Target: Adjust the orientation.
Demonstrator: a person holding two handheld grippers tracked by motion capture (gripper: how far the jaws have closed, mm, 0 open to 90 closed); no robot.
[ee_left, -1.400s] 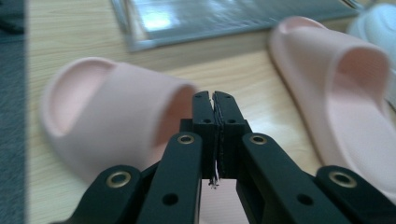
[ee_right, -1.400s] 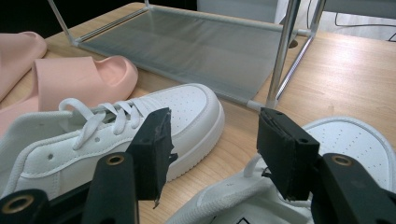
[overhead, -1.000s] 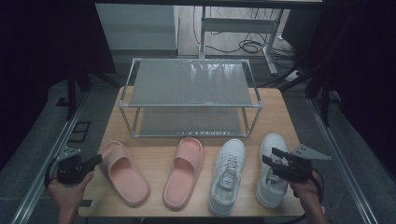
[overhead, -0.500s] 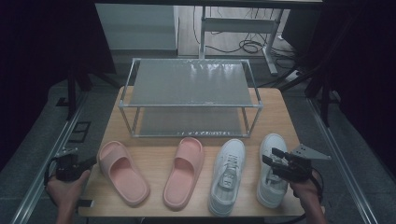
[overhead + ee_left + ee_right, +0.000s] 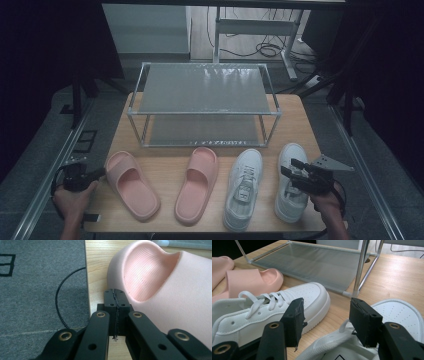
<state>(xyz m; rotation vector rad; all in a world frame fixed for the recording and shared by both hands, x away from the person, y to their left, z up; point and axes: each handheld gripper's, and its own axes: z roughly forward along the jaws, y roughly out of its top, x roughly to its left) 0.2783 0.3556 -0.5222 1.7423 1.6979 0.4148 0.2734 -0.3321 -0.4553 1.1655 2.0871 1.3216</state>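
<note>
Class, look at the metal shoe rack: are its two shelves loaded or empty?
Empty: both shelves of the shoe rack are bare; all four shoes lie on the table.

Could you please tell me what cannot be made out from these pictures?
- Heel of the left pink slipper: cut off by the left gripper view's edge.
- Right sneaker: the right gripper covers its middle in the high view.
- Rack's lower shelf: back hidden under the top shelf.

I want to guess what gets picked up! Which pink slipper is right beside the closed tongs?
The left pink slipper, at the table's left edge, beside the left tongs; the other slipper lies mid-table.
</note>
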